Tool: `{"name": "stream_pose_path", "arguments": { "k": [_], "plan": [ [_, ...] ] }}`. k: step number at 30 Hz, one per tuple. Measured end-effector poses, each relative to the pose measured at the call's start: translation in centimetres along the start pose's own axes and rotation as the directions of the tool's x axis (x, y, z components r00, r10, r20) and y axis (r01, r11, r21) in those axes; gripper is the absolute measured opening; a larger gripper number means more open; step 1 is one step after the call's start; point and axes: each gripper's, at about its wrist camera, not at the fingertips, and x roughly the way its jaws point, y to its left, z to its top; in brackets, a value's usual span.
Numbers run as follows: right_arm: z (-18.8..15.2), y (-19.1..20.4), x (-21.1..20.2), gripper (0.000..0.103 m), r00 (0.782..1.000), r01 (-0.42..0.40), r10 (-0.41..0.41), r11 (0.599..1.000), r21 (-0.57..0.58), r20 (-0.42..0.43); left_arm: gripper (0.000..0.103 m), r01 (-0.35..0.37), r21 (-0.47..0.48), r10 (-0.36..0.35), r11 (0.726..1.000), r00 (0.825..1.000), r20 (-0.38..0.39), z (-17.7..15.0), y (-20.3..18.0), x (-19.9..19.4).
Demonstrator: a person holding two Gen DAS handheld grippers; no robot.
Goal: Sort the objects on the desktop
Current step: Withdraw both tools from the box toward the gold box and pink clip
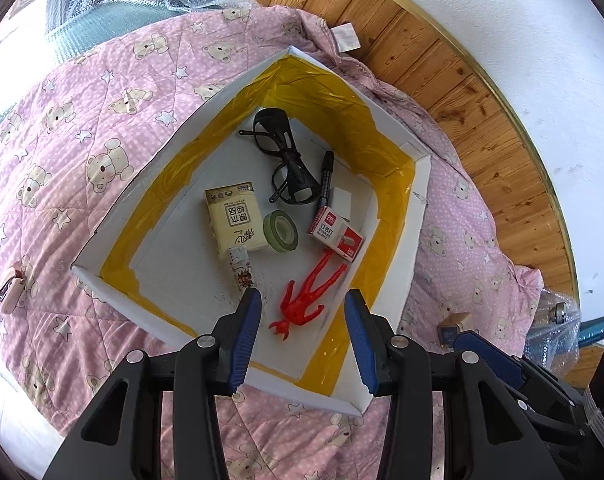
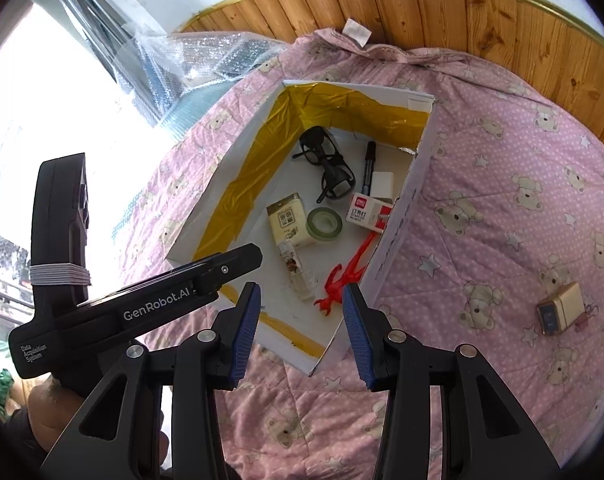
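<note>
In frame centre the box [image 1: 418,216] holds most items; stapler [image 1: 10,289] at left and small gold box [image 2: 561,308] at right remain outside; both grippers, left [image 1: 302,340] and right [image 2: 302,336], gape empty.

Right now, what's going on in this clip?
A person holds a gripper in each hand over a pink quilt, sorting small things into a white box lined with yellow tape. Both the left gripper and right gripper are open and empty. In the box lie glasses, a marker, a tissue pack, a tape roll, a staples box, a lighter and a red figure. A stapler and a small gold box remain outside on the quilt.
</note>
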Motion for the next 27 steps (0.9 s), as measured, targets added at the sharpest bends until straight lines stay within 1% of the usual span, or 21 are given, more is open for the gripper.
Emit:
{"name": "stream_pose_path", "arguments": {
  "k": [8, 16, 22, 27],
  "plan": [
    [-1.4, -0.4, -2.2, 0.045, 0.999, 0.004, -0.005, 0.999, 0.033, 0.040, 0.045, 0.018, 0.044, -0.019, 0.999, 1.000, 0.019, -0.9, -1.7, -1.4],
    [-3.7, -2.7, -4.6, 0.045, 0.997, 0.007, -0.016, 0.994, 0.111, 0.078, 0.045, 0.032, 0.117, -0.034, 0.993, 0.999, 0.016, -2.1, -4.7, -2.1],
    [-6.0, -5.3, -6.2, 0.046, 0.994, 0.023, -0.042, 0.983, 0.184, 0.100, 0.045, 0.051, 0.192, -0.048, 0.980, 0.999, -0.021, -3.8, -7.9, -1.5],
    [-7.8, -8.1, -7.7, 0.046, 0.991, 0.034, -0.067, 0.964, 0.262, 0.119, 0.045, 0.070, 0.265, -0.056, 0.962, 0.996, -0.063, -5.1, -11.1, -0.5]
  ]
}}
